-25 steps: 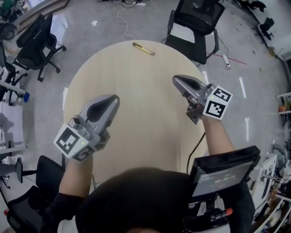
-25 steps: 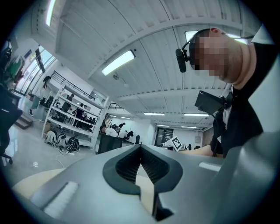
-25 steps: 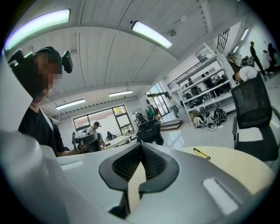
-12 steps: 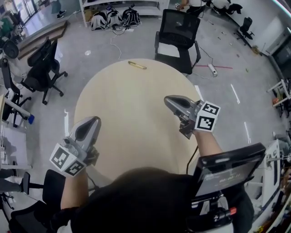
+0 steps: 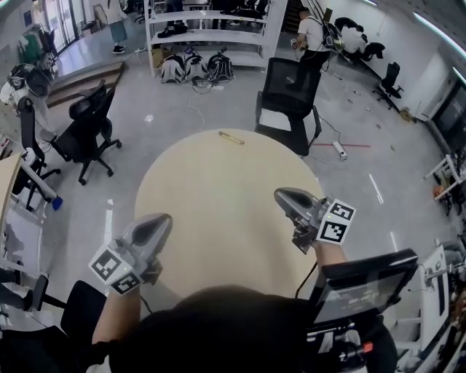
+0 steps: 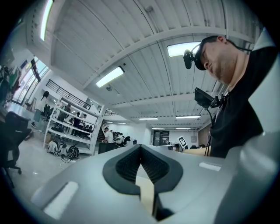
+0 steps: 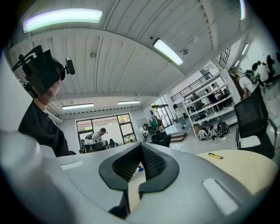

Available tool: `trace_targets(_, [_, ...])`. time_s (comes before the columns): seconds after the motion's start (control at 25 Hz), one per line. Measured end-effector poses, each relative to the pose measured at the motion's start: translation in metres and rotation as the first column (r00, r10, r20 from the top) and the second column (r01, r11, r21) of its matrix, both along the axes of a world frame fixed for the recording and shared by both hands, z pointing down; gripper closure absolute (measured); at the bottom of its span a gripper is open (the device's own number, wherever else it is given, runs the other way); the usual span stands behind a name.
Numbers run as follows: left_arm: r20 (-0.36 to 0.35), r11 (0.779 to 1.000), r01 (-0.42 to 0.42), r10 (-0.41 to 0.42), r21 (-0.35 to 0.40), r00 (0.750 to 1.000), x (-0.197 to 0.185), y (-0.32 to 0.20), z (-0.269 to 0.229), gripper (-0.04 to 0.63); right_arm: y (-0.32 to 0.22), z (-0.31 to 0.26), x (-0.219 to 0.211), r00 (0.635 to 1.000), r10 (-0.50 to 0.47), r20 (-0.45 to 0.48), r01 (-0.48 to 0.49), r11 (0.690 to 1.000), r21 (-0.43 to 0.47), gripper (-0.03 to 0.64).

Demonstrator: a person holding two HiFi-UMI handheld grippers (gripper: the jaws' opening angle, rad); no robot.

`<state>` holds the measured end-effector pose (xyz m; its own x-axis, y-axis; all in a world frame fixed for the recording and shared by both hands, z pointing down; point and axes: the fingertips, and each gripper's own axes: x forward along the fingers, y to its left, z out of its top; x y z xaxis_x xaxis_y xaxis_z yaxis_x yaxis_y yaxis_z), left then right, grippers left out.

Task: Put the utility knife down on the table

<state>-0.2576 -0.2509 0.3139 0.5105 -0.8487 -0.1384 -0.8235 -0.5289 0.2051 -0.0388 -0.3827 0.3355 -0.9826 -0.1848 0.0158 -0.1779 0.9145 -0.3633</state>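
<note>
The yellow utility knife (image 5: 231, 138) lies flat at the far edge of the round beige table (image 5: 218, 197), with nothing touching it. It also shows small and far off to the right in the right gripper view, knife (image 7: 215, 155), on the table (image 7: 247, 168). My left gripper (image 5: 162, 219) hovers at the table's near left edge, jaws shut and empty, left gripper (image 6: 140, 147). My right gripper (image 5: 279, 195) hangs over the near right part, also shut with nothing in it, right gripper (image 7: 141, 146). Both are far from the knife and point roughly level.
A black office chair (image 5: 290, 102) stands just beyond the table, another chair (image 5: 84, 131) to the left. White shelving (image 5: 211, 22) with bags beneath and standing people are at the back. A dark screen (image 5: 360, 280) sits at my chest on the right.
Both grippers have drawn back from the table's middle toward my body and risen. The head view has tilted up, showing more of the room. The knife has not moved.
</note>
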Motion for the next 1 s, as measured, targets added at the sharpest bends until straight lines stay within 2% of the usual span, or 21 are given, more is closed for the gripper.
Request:
trace_targets(0.24, [0.011,0.997,0.078,-0.079,0.026,0.997,0.032,0.024,-0.02,0.597,0.022,-0.024,0.033,0.996,-0.085,-0.008,0.085,0.991,0.105,0.603])
trace_targets(0.44, [0.015,0.994,0.103,-0.103,0.022,0.995,0.103,0.032,-0.021,0.597,0.027,-0.028,0.096,0.994,-0.112,-0.002,0.112,0.984,0.136,0.603])
trace_targets(0.76, [0.026,0.995,0.082,-0.08,-0.063,0.996,0.227,0.028,-0.006,0.597,0.03,0.008,0.185,0.985,-0.171,0.003,0.17,0.981,0.088,0.603])
trace_targets(0.88, [0.038,0.993,0.063,-0.06,-0.095,0.997,0.251,0.024,-0.005,0.597,0.031,0.02,0.203,0.985,-0.171,0.013,0.17,0.983,0.063,0.603])
trace_targets(1.0, [0.054,0.996,0.039,-0.035,-0.082,0.998,0.26,0.017,-0.009,0.597,0.03,0.023,0.21,0.987,-0.158,0.019,0.157,0.986,0.06,0.603])
